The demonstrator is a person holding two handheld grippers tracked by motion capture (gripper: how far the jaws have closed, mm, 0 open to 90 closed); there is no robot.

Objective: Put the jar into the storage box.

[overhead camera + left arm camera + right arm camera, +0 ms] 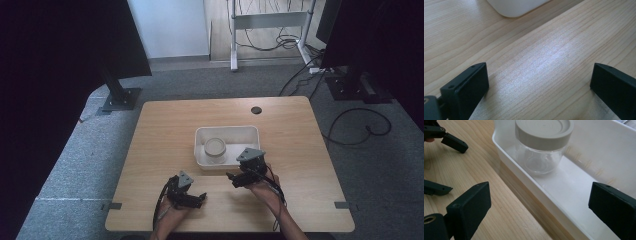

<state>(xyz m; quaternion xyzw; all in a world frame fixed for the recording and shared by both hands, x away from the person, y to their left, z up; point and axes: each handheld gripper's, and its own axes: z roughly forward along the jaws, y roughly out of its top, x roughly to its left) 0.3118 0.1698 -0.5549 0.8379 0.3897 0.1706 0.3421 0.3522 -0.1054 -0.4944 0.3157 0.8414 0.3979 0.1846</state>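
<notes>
Right tool point(234, 179) wide, empty, at tray's point(200, 152) near rim. Left tool point(200, 196) wide, low over worktop point(150, 145). Jar point(541, 147), lidded, stands at tray's left. Risk: a jaw catches the rim on entry, shoving tray or tipping jar.

The high view looks down on the light wooden counter point(165, 130); both gripper views sit close, sharing the white plastic tray point(524, 182).
</notes>
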